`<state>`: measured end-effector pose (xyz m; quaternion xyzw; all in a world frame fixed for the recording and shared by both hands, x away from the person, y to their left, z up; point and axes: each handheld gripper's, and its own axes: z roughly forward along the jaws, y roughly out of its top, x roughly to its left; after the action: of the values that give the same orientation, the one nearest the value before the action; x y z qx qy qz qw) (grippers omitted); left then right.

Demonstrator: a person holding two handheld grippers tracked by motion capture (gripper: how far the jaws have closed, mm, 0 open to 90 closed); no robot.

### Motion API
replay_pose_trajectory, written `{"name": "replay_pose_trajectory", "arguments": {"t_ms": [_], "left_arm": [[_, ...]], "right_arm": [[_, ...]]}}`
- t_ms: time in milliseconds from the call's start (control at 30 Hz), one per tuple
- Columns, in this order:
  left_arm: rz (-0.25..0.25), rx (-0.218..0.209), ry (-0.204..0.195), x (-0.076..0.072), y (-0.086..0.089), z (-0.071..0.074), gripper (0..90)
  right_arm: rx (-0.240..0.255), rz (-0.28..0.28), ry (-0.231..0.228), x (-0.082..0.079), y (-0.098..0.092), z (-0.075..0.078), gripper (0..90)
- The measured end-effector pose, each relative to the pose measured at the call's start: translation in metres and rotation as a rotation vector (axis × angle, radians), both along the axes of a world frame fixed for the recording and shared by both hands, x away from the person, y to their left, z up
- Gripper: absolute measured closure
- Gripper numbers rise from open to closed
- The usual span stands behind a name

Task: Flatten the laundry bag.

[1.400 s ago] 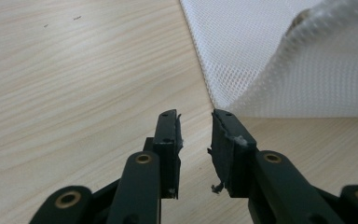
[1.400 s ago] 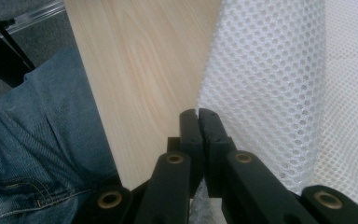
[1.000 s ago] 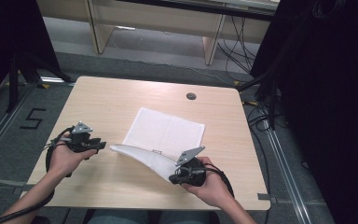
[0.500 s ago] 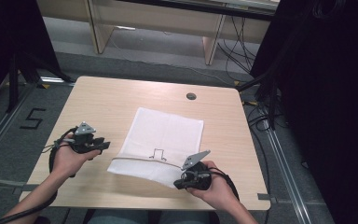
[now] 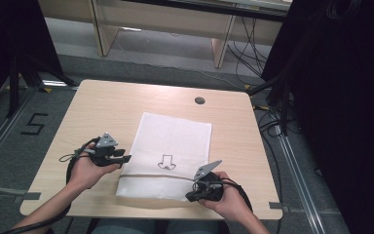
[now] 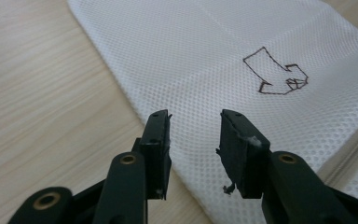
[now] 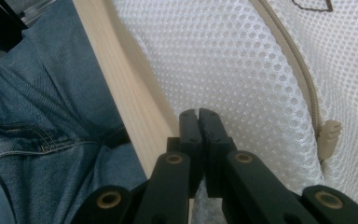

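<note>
White mesh bag lay flat near the desk's front edge, its near end folded over. Left tongs, held level in the left hand at the bag's left edge, had just been opening, nothing between them. Right tongs stayed clamped on the bag's front right corner.

You are sitting in a lab or recording room, not a home. Your plain wooden table has a cable port and stands on grey carpet tiles marked with tape, including a taped number 5. Black curtains hang at both sides, loose cables trail across the floor, and bare wooden furniture stands beyond.
</note>
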<state>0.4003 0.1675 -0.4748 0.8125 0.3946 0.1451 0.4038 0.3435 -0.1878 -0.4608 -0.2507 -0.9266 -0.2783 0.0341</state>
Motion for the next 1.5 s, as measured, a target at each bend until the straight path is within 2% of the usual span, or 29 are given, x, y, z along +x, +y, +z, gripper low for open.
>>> {"name": "replay_pose_trajectory", "arguments": {"t_ms": [100,167,200,367,433,500,567,600,667,700,733,767,800,833,867,900,967,1000,1033,1100,1133,1267,1300,1333,1367,1433,1467,1500], "left_arm": [[-0.038,0.025,0.0,-0.002,-0.007,-0.002,62.2],[-0.039,0.012,0.007,-0.003,-0.011,-0.004,61.9],[-0.057,0.006,0.005,-0.003,-0.013,-0.005,61.4],[-0.065,0.007,0.006,-0.005,-0.016,-0.009,60.8],[-0.072,0.014,0.007,-0.005,-0.017,-0.009,60.2],[-0.07,-0.002,0.015,-0.006,-0.018,-0.011,59.6],[-0.086,0.007,0.004,-0.005,-0.018,-0.01,58.9],[-0.086,0.007,0.004,-0.005,-0.018,-0.01,58.4],[-0.096,-0.003,0.009,-0.006,-0.018,-0.011,57.4],[-0.1,-0.007,0.011,-0.006,-0.019,-0.011,56.6],[-0.1,-0.019,0.015,-0.006,-0.02,-0.011,55.3],[-0.108,-0.021,0.015,-0.007,-0.02,-0.011,54.7],[-0.116,-0.02,0.009,-0.008,-0.022,-0.01,54.4],[-0.13,-0.021,0.008,-0.008,-0.022,-0.01,54.4],[-0.125,-0.021,0.014,-0.01,-0.023,-0.01,54.4],[-0.149,-0.009,0.005,-0.01,-0.023,-0.01,54.7],[-0.162,-0.006,0.022,-0.013,-0.025,-0.012,57.1],[-0.173,0.008,0.024,-0.013,-0.025,-0.012,61.2],[-0.198,0.018,0.045,-0.016,-0.028,-0.013,63.7],[-0.208,0.025,0.05,-0.017,-0.029,-0.013,66.4],[-0.217,0.03,0.057,-0.018,-0.03,-0.013,69.6],[-0.246,0.055,0.088,-0.021,-0.034,-0.014,76.2],[-0.26,0.082,0.087,-0.021,-0.034,-0.016,76.9],[-0.251,0.075,0.101,-0.021,-0.036,-0.018,77.0],[-0.261,0.084,0.115,-0.021,-0.036,-0.02,77.1],[-0.272,0.104,0.116,-0.021,-0.036,-0.022,77.2],[-0.269,0.103,0.132,-0.022,-0.037,-0.023,77.2],[-0.276,0.119,0.135,-0.022,-0.037,-0.023,77.3]], "right_arm": [[-0.003,-0.001,0.001,0.0,0.0,-0.001,89.7],[-0.002,0.0,0.005,0.0,0.0,-0.003,89.4],[-0.007,0.006,0.004,0.0,-0.001,-0.004,88.9],[-0.028,-0.01,0.015,0.0,-0.004,-0.006,87.8],[-0.035,-0.016,0.02,0.0,-0.005,-0.007,86.0],[-0.039,-0.024,0.016,0.001,-0.006,-0.006,81.2],[-0.025,-0.054,0.035,-0.001,-0.006,-0.004,77.3],[-0.025,-0.054,0.035,-0.001,-0.006,-0.004,77.3],[0.008,-0.069,0.023,0.0,-0.009,-0.001,74.2],[0.023,-0.083,0.027,-0.001,-0.009,0.001,72.2],[0.055,-0.099,0.003,0.001,-0.011,0.003,69.7],[0.067,-0.112,0.001,0.003,-0.013,0.005,69.7],[0.072,-0.13,-0.006,0.004,-0.015,0.006,69.6],[0.076,-0.171,-0.007,0.005,-0.016,0.007,69.8],[0.071,-0.187,-0.026,0.008,-0.019,0.007,70.2],[0.066,-0.23,-0.032,0.011,-0.022,0.006,70.7],[0.074,-0.29,-0.039,0.017,-0.028,0.001,75.0],[0.031,-0.335,-0.026,0.022,-0.032,-0.001,80.6],[0.009,-0.353,-0.013,0.024,-0.034,-0.002,83.7],[0.004,-0.363,-0.026,0.027,-0.036,-0.004,86.8],[-0.013,-0.389,0.003,0.029,-0.037,-0.004,90.0],[-0.02,-0.402,-0.003,0.036,-0.037,-0.007,90.0],[-0.025,-0.404,0.001,0.037,-0.036,-0.01,90.0],[-0.035,-0.408,0.014,0.037,-0.035,-0.011,90.0],[-0.04,-0.419,0.021,0.038,-0.034,-0.013,90.0],[-0.057,-0.431,0.045,0.038,-0.033,-0.017,90.0],[-0.069,-0.437,0.054,0.038,-0.034,-0.017,90.0],[-0.065,-0.429,0.047,0.04,-0.035,-0.02,90.0]]}}
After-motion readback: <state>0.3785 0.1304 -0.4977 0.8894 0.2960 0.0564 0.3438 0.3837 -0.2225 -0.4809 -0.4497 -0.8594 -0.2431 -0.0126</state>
